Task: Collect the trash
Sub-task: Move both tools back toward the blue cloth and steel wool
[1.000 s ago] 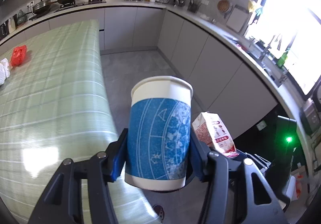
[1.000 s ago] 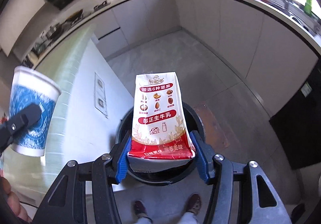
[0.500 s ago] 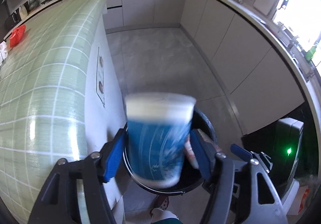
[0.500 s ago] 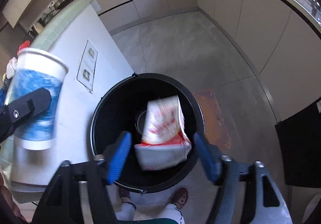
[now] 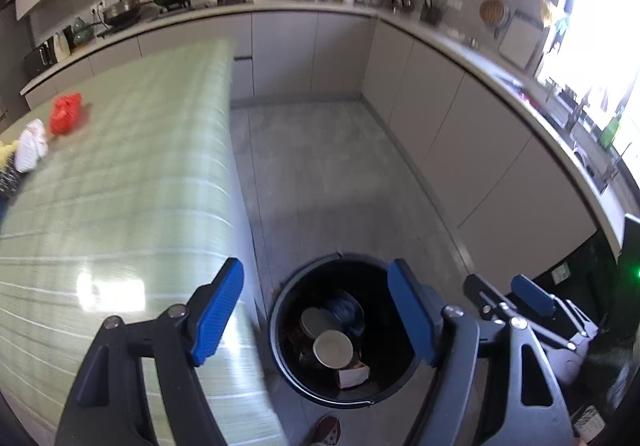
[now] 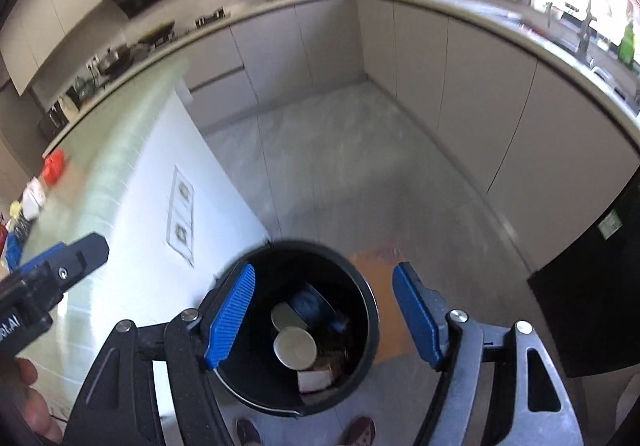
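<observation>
A black round trash bin point(image 5: 280, 342) stands on the floor beside the island; it also shows in the right wrist view point(image 6: 370, 320). Inside lie the blue paper cup point(image 5: 346, 308), round cup bottoms point(image 5: 333, 348) and the milk carton point(image 5: 352, 376). My left gripper point(image 5: 316, 316) is open and empty above the bin. My right gripper point(image 6: 324, 320) is open and empty above the bin too. More trash lies far off on the green checked island top point(image 5: 120, 186): a red bag point(image 5: 65, 113) and a white crumpled piece point(image 5: 30, 145).
Grey cabinets point(image 5: 460, 134) and counters with cookware run along the back and right walls. The white island side with sockets point(image 6: 180, 214) stands left of the bin. A black appliance point(image 6: 592, 294) stands at the right. The person's shoes point(image 6: 360, 430) are below the bin.
Both grippers opened. The blue cup and the milk carton dropped into the bin. Both grippers have tilted up a little and now hold nothing.
</observation>
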Motion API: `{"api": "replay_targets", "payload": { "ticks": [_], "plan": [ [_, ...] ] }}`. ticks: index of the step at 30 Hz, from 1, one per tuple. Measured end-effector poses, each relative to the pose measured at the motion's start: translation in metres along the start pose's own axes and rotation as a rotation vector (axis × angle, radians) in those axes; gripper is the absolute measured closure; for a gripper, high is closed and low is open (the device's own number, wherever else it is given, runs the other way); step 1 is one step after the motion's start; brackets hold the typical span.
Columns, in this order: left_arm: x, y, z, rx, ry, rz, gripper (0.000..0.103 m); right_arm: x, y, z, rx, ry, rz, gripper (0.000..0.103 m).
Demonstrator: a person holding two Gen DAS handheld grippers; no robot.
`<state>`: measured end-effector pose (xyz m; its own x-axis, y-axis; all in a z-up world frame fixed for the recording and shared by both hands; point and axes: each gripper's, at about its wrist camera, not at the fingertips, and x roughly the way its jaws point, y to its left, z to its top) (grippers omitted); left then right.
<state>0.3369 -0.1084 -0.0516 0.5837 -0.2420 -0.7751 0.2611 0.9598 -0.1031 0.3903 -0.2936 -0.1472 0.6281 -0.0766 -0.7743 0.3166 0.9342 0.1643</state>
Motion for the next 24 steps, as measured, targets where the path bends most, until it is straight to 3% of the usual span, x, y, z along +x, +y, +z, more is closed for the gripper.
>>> {"api": "replay_targets", "payload": {
  "ticks": [8,13,24],
  "plan": [
    [-0.042,0.087,0.011,-0.041,-0.059,0.033,0.027,-0.051,0.085,0.012,-0.014,-0.072,0.052,0.029],
    [-0.065,0.162,0.011,-0.084,-0.088,0.076,0.024,-0.069,0.175,0.005,-0.065,-0.107,0.086,0.029],
    [-0.093,0.319,-0.006,-0.175,-0.105,0.22,0.022,-0.062,0.355,-0.027,-0.136,-0.1,0.196,0.029]
  ]
}}
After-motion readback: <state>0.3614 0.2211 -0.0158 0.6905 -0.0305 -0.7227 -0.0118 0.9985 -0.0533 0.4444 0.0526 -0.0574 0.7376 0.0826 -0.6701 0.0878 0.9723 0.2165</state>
